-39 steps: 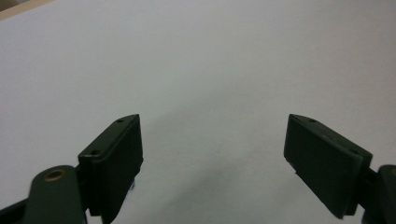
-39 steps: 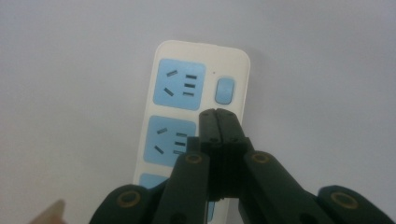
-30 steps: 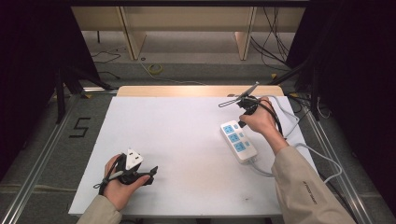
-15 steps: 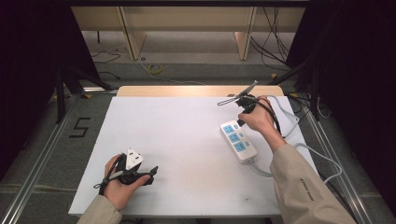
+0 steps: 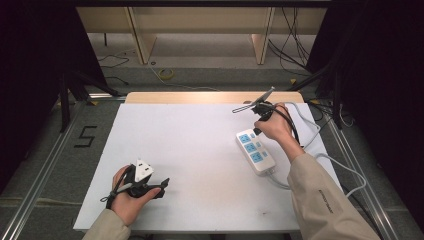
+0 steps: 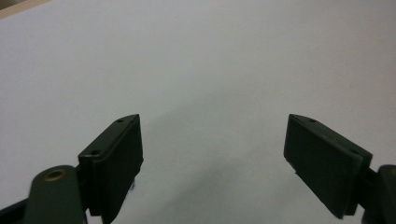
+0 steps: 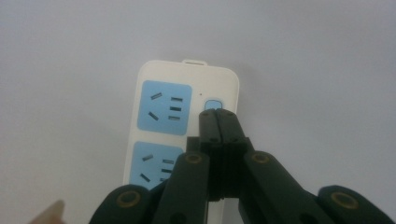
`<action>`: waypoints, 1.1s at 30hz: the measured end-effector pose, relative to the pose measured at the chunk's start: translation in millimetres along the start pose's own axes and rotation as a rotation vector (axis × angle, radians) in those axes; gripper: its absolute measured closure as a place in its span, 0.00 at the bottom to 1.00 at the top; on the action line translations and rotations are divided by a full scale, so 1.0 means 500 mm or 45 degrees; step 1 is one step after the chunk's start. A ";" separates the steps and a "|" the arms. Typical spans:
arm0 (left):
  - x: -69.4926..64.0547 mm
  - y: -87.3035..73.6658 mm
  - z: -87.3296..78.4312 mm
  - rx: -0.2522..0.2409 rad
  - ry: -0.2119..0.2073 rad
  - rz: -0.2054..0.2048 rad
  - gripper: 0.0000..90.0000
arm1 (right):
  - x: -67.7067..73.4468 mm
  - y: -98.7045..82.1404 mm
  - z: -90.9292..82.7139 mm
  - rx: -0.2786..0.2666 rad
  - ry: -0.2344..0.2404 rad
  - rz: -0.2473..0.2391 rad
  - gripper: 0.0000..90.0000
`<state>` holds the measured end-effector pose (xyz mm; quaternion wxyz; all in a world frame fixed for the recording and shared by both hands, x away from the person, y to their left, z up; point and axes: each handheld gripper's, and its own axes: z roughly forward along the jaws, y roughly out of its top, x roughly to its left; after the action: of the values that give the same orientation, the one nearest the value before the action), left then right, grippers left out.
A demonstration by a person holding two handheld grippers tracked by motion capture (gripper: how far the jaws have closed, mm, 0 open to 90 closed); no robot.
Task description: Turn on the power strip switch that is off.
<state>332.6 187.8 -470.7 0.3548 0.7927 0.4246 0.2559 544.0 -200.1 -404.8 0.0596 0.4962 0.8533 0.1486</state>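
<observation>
Power strip [image 5: 256,152] lengthwise, slanted toward far-left

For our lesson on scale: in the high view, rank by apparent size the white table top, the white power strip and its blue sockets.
1. White table top
2. White power strip
3. Blue sockets, alike in size

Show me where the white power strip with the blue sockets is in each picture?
High view: the power strip lies on the right part of the white table, just below the right gripper.
Left gripper view: bare white tabletop between open fingers.
Right gripper view: the strip sits at the centre, shut fingers at its small blue button.
Shared landmark: the white table.
</observation>
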 end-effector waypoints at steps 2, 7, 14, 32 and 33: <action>0.000 0.000 0.000 0.000 0.000 -0.001 0.22 | 0.000 0.001 0.003 -0.004 0.000 -0.004 1.00; 0.001 0.000 0.000 0.001 -0.001 -0.002 0.22 | -0.001 0.004 0.010 0.004 -0.002 -0.002 1.00; 0.001 0.000 0.000 0.000 -0.002 -0.001 0.22 | 0.001 0.009 0.017 0.000 0.003 0.004 1.00; 0.001 0.000 0.000 0.002 -0.003 -0.002 0.22 | -0.002 0.017 0.037 -0.005 0.002 0.012 1.00; 0.001 0.000 0.000 0.002 -0.002 0.001 0.22 | -0.002 0.017 0.038 -0.006 0.002 0.014 1.00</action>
<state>332.7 188.0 -470.9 0.3546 0.7933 0.4242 0.2551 556.2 -193.4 -420.0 0.0592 0.5007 0.8503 0.1512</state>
